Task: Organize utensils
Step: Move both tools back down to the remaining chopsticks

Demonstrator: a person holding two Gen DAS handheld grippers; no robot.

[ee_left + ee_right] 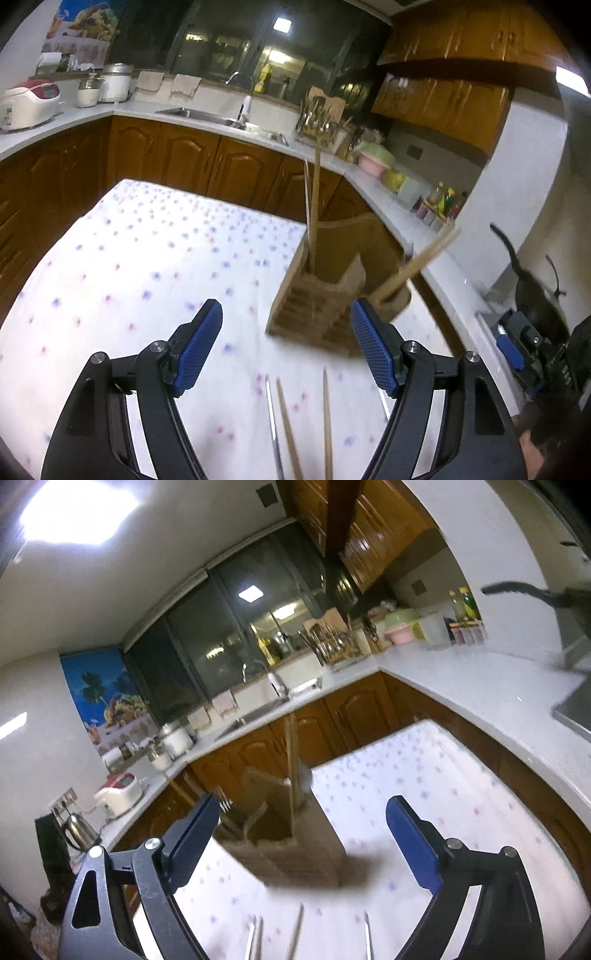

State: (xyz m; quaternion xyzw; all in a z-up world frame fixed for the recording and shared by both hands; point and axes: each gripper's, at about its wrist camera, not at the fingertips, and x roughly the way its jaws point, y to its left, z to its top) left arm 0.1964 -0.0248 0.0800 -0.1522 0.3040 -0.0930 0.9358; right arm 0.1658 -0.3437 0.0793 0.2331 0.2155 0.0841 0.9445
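Note:
A wooden utensil holder [317, 306] stands on the dotted tablecloth [147, 266], with upright wooden chopsticks [314, 199] in one slot and more chopsticks [417, 266] leaning out to the right. My left gripper [286, 343] is open and empty, just short of the holder. Loose chopsticks [325, 424] and a metal utensil [273, 424] lie on the cloth below it. In the right wrist view the holder [295, 845] sits between the open fingers of my right gripper [303, 842], which is empty. Loose utensils [295, 934] lie near the bottom edge.
A white counter [369, 181] with wooden cabinets wraps around the table. It carries a sink [207, 114], a rice cooker [29, 103], a cutlery rack [321, 118], containers and bottles. A black pan [532, 291] sits at the right. A kettle [79, 827] stands at the left.

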